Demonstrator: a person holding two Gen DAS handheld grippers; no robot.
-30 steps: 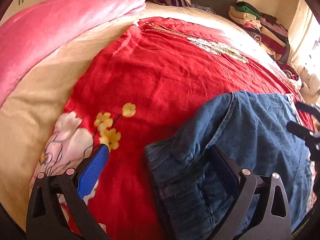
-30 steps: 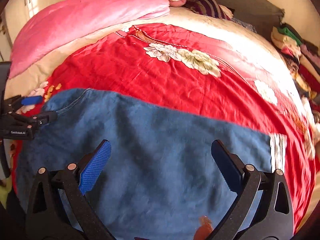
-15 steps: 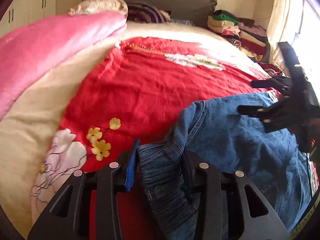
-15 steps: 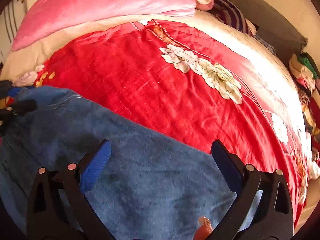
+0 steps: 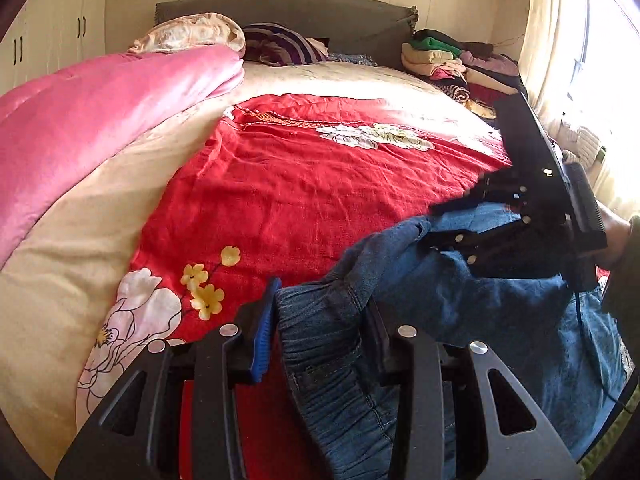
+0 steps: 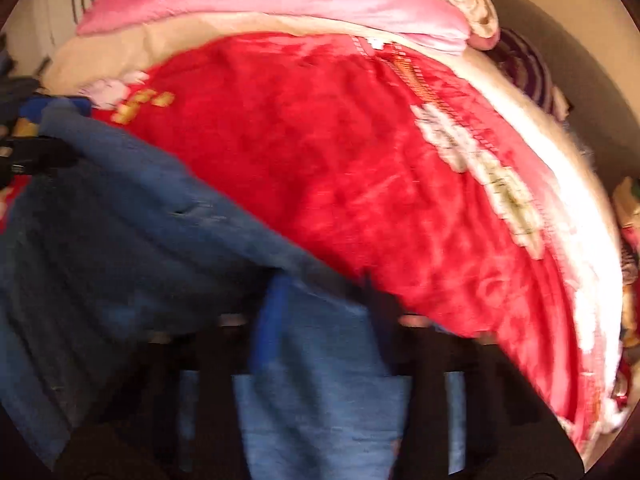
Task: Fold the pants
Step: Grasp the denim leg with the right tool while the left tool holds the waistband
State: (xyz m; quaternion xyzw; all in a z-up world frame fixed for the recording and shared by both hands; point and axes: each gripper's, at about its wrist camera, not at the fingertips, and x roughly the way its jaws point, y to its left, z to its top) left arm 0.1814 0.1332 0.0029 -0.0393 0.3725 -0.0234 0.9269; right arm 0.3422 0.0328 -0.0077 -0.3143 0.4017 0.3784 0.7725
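Blue denim pants [image 5: 472,320] lie on the red flowered bedspread [image 5: 304,192] at the near right. My left gripper [image 5: 320,332] is shut on the gathered waistband end of the pants. My right gripper [image 6: 324,312] is shut on a fold of the pants [image 6: 132,240] and lifts it; this view is blurred by motion. The right gripper also shows in the left wrist view [image 5: 460,220], raised over the pants at the right. The left gripper shows at the far left edge of the right wrist view [image 6: 28,152].
A pink quilt [image 5: 88,128] lies along the bed's left side. Pillows [image 5: 280,46] and a grey headboard [image 5: 288,12] are at the far end. A pile of folded clothes [image 5: 452,64] sits at the far right, near a bright window.
My left gripper closed on the waistband. My right gripper closed on the pants fabric, lifted it and swung toward the left gripper.
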